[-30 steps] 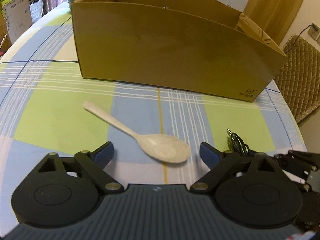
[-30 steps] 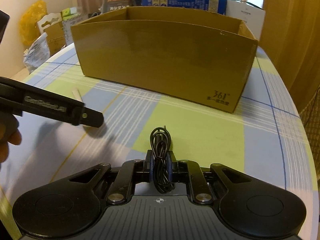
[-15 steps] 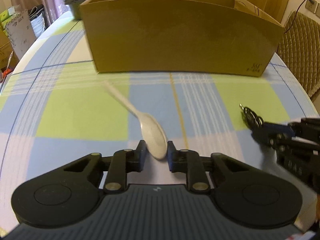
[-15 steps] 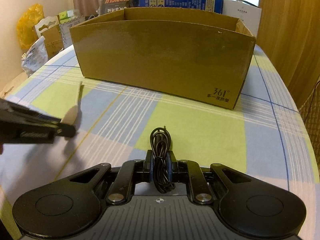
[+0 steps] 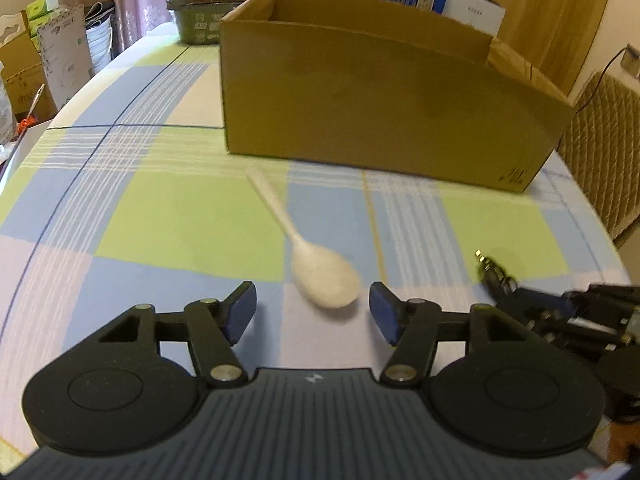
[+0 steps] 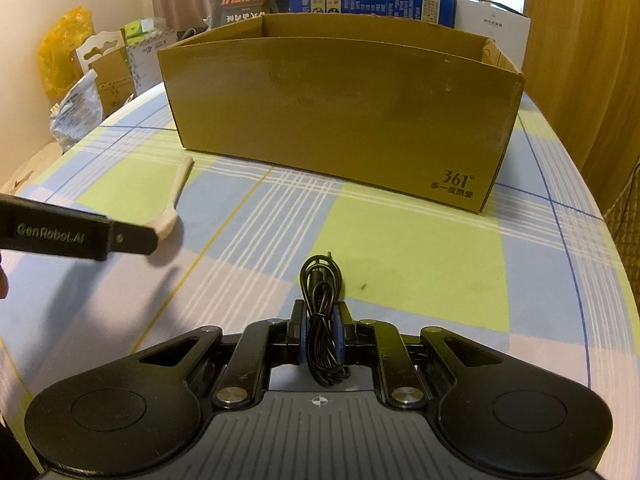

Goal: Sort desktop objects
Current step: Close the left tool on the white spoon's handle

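Observation:
A white plastic spoon [image 5: 320, 272] lies on the checked tablecloth, handle pointing toward the box. Its bowl sits just ahead of the gap of my left gripper [image 5: 312, 310], which is open and holds nothing. The spoon [image 6: 176, 196] also shows in the right wrist view, partly behind the left gripper [image 6: 80, 236]. My right gripper [image 6: 320, 328] is shut on a coiled black cable [image 6: 320, 300], held a little above the table. In the left wrist view that cable [image 5: 494, 272] sticks out of the right gripper [image 5: 560, 312]. A tall open cardboard box [image 5: 380, 100] [image 6: 340, 108] stands behind both.
Printed cartons [image 6: 372, 0] and a white box [image 6: 496, 24] are stacked behind the cardboard box. Bags and small boxes [image 6: 80, 76] crowd the area past the table's left edge. A woven chair back [image 5: 604, 140] stands by the right edge.
Half a second ago my left gripper was shut around the spoon's bowl; now it stands open and the spoon lies free on the cloth. The right gripper still holds the cable.

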